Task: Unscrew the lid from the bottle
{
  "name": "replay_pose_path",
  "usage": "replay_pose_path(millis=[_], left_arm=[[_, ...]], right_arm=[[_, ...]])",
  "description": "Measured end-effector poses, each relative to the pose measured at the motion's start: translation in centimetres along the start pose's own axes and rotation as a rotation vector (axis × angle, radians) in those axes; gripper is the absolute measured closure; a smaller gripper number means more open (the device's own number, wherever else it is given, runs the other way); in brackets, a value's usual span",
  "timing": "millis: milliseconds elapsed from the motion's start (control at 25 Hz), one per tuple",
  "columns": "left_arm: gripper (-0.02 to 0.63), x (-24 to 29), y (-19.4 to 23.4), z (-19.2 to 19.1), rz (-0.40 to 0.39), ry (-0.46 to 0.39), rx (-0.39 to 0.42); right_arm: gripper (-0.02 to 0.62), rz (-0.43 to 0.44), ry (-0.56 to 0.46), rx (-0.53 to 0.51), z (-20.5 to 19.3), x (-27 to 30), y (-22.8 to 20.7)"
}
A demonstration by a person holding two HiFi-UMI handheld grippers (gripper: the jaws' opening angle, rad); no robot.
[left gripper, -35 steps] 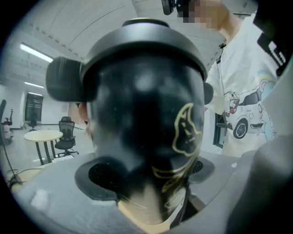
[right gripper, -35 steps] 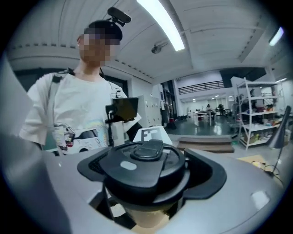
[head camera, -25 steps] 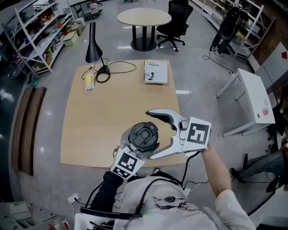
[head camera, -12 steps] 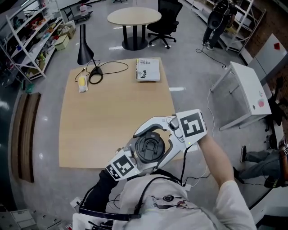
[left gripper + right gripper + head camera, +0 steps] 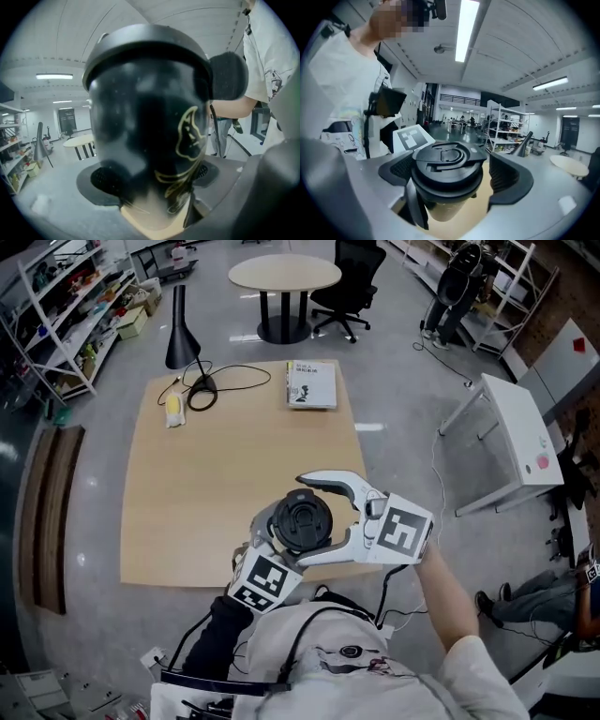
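Over the near edge of the table [image 5: 206,484], my left gripper [image 5: 150,180] is clamped on the bottle [image 5: 145,126]. The right gripper [image 5: 452,178] straddles the lid [image 5: 301,519], jaws wide. I'd close squarely on the rim, then twist, keeping the left grip firm.

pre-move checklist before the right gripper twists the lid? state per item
1. Left gripper clamped on bottle: ok.
2. Lid seated on bottle: ok.
3. Lid between right gripper jaws: ok.
4. Right gripper shut on lid: not ok; jaws apart, a gap shows beside one of the pads.
5. Bottle roughly upright: ok, head view looks down on the lid.
6. Thread tightness: cannot tell.
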State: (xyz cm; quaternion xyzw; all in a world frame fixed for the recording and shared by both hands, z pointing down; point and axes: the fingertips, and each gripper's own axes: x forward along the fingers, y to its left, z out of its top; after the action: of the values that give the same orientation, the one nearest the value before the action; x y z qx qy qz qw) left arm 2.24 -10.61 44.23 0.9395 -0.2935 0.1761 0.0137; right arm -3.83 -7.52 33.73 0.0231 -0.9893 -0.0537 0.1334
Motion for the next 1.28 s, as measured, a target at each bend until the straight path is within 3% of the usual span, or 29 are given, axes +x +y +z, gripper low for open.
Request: replay_pose_path(millis=[120,240,440,560,640,680,720,840,920,1000,1080,1200,1280], left_arm=[[0.198,-0.3,-0.9,0.6,-0.069,-0.026,0.022],[0.198,-0.7,-3.5,1.2,-0.242,-0.064,0.06],[0.198,-2.2,-8.0,2.6,-0.512,-0.145,0.053],[0.198,-3.0,-9.6,3.2,-0.602,-0.165,0.053],[0.198,-2.6,-8.8,3.2,-0.555,-0.17,0.018],[0.198,-2.2,-7.8,3.0,-0.494,-0.162,0.003],[0.198,-1.8,-6.5,2.7,-0.415,-0.148,-0.01],[0.198,-1.2,-2.2,1.6,-0.136,-0.089,-0.033],[0.198,-1.3,0.0,1.2,0.012,-0.055,-0.053],[0.198,-1.3,0.9,1.0,0.09,-0.026,-0.072],[0.198,-1.2,0.9,1.0,0.097,-0.015,-0.065],[0.198,-1.2,-0.3,0.9,0.023,-0.019,-0.014],[0.198,-1.5,-2.0,0.9,-0.079,-0.033,0.042]], right_arm=[[0.127,0.114,-0.028,-0.024,0.4,0.1,1.2],[0.129,0.295,-0.037,-0.078,0.8,-0.9,3.2],[0.13,0.592,-0.055,-0.062,1.7,-2.3,6.2],[0.129,0.679,-0.052,-0.034,2.0,-2.8,7.4],[0.114,0.593,-0.035,0.016,2.0,-2.4,6.4],[0.047,0.498,-0.045,0.031,2.1,-2.3,5.3],[0.02,0.373,-0.073,0.047,2.5,-2.2,3.8],[0.025,-0.034,-0.126,0.099,2.9,-2.2,-0.4],[0.044,-0.139,-0.094,0.092,2.1,-1.5,-0.7],[0.119,-0.14,-0.095,0.092,1.9,-0.7,-0.4],[0.161,-0.104,-0.121,0.094,2.1,-0.5,0.0],[0.161,-0.018,-0.129,0.066,2.2,-0.7,1.1],[0.164,0.091,-0.123,0.021,2.3,-1.2,2.6]])
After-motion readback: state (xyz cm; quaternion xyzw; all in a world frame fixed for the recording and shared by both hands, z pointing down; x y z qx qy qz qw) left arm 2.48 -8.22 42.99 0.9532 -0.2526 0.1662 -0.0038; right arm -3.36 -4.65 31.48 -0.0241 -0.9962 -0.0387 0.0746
